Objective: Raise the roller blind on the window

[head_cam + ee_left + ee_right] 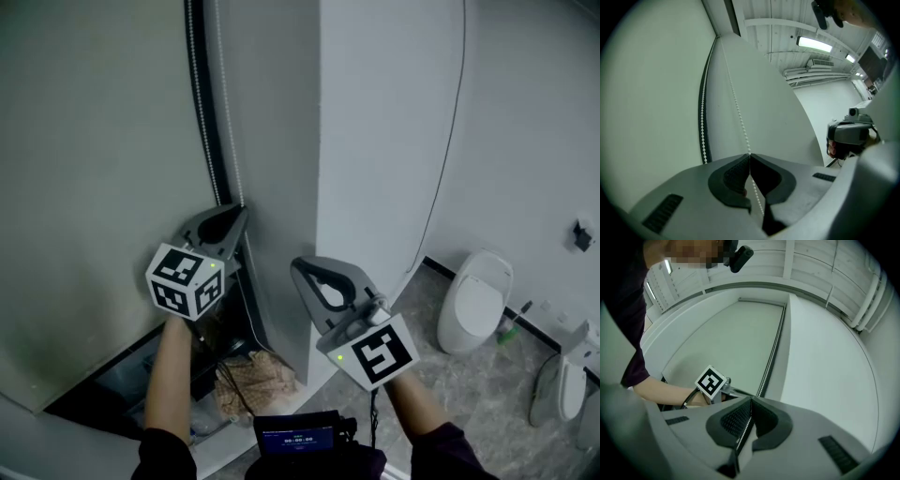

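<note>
Closest in, the grey two-jaw left gripper (749, 154) clamps the white beaded pull chain (736, 105) at its tips, just beside the pale grey-green roller blind (94, 169) (hanging low, a dark gap beneath its bottom edge). Right of it, apart from the chain, the matching right gripper (298, 266) has its jaws pressed together, apparently on nothing.

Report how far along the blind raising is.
Done: little; only a dark strip shows under the roller blind. In hand: left claw is shut on the bead chain; right claw is shut nearby, whether on the chain I cannot tell. Left: pulling the chain until the blind is up.
</note>
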A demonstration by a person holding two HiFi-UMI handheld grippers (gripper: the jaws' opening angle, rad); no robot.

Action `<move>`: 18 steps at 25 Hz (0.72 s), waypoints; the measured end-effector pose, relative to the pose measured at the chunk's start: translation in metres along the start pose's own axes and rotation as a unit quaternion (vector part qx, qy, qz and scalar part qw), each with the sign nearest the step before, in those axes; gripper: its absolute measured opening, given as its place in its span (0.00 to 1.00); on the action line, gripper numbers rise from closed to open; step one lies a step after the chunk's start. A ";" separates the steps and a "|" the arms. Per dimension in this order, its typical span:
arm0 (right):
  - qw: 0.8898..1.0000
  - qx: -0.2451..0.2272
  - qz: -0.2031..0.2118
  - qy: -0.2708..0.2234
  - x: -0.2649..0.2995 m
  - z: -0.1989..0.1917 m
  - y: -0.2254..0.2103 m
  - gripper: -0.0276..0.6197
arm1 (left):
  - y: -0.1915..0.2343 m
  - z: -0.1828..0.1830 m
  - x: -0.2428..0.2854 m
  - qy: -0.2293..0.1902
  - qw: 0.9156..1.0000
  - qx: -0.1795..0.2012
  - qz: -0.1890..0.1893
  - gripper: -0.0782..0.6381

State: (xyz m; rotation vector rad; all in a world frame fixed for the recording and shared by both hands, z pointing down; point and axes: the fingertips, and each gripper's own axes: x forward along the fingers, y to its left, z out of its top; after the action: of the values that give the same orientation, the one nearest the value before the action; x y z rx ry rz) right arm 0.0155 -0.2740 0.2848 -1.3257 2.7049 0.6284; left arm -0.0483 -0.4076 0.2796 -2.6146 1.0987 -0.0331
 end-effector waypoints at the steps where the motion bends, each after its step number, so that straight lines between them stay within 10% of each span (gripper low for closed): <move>1: 1.000 0.007 -0.001 -0.001 0.002 0.000 0.000 0.06 | -0.001 -0.001 -0.005 -0.001 1.000 0.008 0.003 0.13; 10: 0.994 0.070 0.075 0.035 0.037 0.025 0.008 0.06 | -0.036 0.018 -0.055 -0.004 0.987 0.148 0.059 0.13; 18: 0.978 0.095 0.184 0.016 0.095 0.083 0.034 0.24 | -0.050 0.014 -0.107 0.012 0.985 0.155 0.071 0.13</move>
State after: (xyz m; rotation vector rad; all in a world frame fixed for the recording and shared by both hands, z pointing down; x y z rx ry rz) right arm -0.0798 -0.2945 0.1982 -0.8060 2.9725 0.3581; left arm -0.0871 -0.2961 0.2909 -2.2610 1.1809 -0.1883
